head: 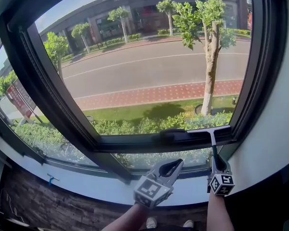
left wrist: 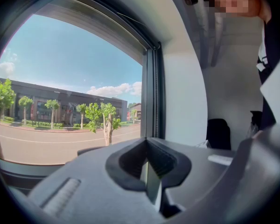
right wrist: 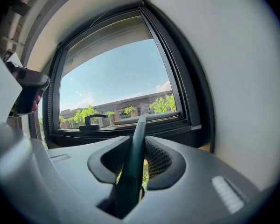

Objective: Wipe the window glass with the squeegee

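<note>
The squeegee [head: 213, 143] has a dark handle and a pale blade that lies along the bottom right edge of the window glass [head: 149, 66]. My right gripper [head: 217, 170] is shut on the lower end of the handle, just above the sill. In the right gripper view the handle [right wrist: 134, 148] runs up out of the jaws toward the blade [right wrist: 151, 117] at the frame's lower rail. My left gripper [head: 172, 167] hovers to the left of it, over the sill, with its jaws closed on nothing. The left gripper view shows that gripper [left wrist: 149, 171] pointing up along the right window frame.
A black window handle [head: 171, 134] sits on the lower rail, just left of the blade. A thick dark frame [head: 62, 114] divides the panes. The white sill [head: 101, 184] runs below and a white wall [head: 279, 129] closes the right side. A small blue object [head: 50, 178] lies on the sill's left part.
</note>
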`<state>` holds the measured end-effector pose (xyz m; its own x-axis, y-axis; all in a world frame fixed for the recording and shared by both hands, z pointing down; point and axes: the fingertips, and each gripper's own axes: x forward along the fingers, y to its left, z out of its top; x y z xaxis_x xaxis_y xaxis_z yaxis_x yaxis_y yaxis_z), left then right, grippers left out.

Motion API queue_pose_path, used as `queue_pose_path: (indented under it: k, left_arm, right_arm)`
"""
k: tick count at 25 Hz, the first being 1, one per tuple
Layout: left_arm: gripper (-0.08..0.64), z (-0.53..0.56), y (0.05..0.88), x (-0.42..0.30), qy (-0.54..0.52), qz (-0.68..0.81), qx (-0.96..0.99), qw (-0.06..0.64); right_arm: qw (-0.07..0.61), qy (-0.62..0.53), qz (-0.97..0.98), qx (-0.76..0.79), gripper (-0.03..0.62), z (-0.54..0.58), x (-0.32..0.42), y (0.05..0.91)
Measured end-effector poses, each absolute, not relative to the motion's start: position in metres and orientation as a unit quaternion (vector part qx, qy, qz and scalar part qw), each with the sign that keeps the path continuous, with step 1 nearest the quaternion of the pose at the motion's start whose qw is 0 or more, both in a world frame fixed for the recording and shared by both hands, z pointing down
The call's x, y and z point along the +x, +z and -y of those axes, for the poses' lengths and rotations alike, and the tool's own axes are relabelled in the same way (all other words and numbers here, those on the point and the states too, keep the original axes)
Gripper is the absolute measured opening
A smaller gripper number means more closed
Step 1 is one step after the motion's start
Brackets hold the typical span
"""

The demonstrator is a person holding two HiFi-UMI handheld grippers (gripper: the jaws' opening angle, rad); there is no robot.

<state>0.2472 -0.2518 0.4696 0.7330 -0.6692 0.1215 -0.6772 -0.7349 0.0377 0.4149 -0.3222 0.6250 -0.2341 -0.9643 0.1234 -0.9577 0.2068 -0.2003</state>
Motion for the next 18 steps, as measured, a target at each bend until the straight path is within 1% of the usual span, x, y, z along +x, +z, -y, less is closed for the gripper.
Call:
queue_pose_path:
  k: [7, 14, 18]
  left_arm:
    - [0.003, 0.25, 0.465, 0.246, 0.04, 0.356, 0.933, 0.037]
    - [0.003, 0.248, 0.447, 0.249, 0.019, 0.344, 0.938, 0.022]
    - [0.002, 0.246, 0.435, 0.25, 0.013, 0.341, 0.94, -0.002]
  right_arm:
    - [0.024, -0.093, -0.774, -0.625, 0.098, 0.316, 0.417, 0.598]
    - [0.05, -0.048, -0.774, -0.63, 0.098, 0.306, 0.421, 0.531]
    - [0.067, -0.013, -0.774, -0.63, 0.098, 0.301, 0.415, 0.48]
